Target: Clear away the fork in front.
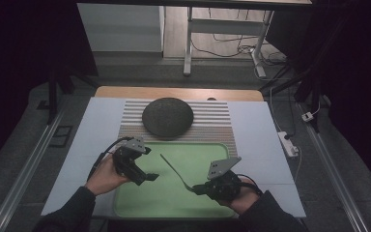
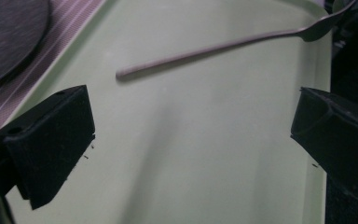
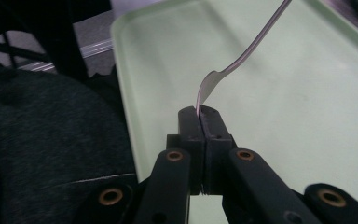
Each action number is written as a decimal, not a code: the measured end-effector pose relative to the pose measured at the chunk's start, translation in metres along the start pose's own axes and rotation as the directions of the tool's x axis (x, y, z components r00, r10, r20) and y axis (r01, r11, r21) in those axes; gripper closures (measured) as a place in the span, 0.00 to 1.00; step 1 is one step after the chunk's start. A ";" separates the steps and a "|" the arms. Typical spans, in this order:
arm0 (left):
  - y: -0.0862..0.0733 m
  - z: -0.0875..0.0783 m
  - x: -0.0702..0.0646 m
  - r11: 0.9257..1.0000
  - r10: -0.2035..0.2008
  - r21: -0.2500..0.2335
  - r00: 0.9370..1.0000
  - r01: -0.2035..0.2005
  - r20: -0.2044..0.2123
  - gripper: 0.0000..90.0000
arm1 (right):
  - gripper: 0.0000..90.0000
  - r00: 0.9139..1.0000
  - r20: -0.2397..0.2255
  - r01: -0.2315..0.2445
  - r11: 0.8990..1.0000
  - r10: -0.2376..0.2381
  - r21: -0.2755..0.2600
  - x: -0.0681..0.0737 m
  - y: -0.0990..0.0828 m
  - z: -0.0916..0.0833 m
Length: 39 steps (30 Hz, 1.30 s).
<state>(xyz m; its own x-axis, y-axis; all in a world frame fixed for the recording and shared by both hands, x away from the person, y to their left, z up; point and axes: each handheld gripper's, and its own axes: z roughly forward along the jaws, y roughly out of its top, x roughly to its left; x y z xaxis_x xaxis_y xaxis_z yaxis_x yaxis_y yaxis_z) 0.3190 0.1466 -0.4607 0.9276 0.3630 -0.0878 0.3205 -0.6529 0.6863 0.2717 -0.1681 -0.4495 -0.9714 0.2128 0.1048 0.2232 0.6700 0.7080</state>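
Tabletop of pale grey-white covers most of the high view, with a strip of bare wood showing along its far edge at 12 o'clock. On it lies a striped placemat, and a dark round plate sits on the mat's far half. Nearer the person, a light green tray rests against the mat's near edge.

The right gripper hovers over the tray's lower right part, its 2 jaws pressed tight on the tine end of a fork. The fork's handle runs away from that gripper toward 10 o'clock and stays above the tray. In the right gripper view the fork rises from the closed jaws with the tray's green floor behind it.

The left gripper hangs over the tray's left side, jaws spread wide with nothing between them. In the left gripper view the fork lies across the picture beyond the jaws, with the plate at 10 o'clock.

Beyond the table the room is dim: grey floor, the white legs of another table at 12 o'clock, loose cables on the floor, and a white power strip at 3 o'clock. Metal rails run along both sides.
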 end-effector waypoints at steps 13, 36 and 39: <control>0.016 0.019 -0.008 0.978 0.194 0.056 0.974 -0.202 0.120 0.05 | 0.99 0.993 -0.094 0.077 0.997 -0.074 0.022 0.014 0.008 0.006; 0.029 0.029 -0.025 0.849 0.466 0.119 0.835 -0.515 0.291 0.76 | 0.99 0.980 -0.162 0.126 0.991 -0.117 0.051 0.016 0.016 0.007; 0.030 0.030 -0.025 0.841 0.475 0.113 0.823 -0.529 0.313 0.79 | 0.99 0.979 -0.166 0.125 0.991 -0.115 0.049 0.016 0.016 0.006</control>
<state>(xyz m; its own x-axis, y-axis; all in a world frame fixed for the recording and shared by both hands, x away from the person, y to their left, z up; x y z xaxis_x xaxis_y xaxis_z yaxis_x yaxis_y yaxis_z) 0.3108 0.0982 -0.4599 0.9753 -0.2193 0.0282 -0.1993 -0.8166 0.5417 0.2606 -0.1494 -0.4408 -0.9905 0.0138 0.1370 0.1042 0.7255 0.6803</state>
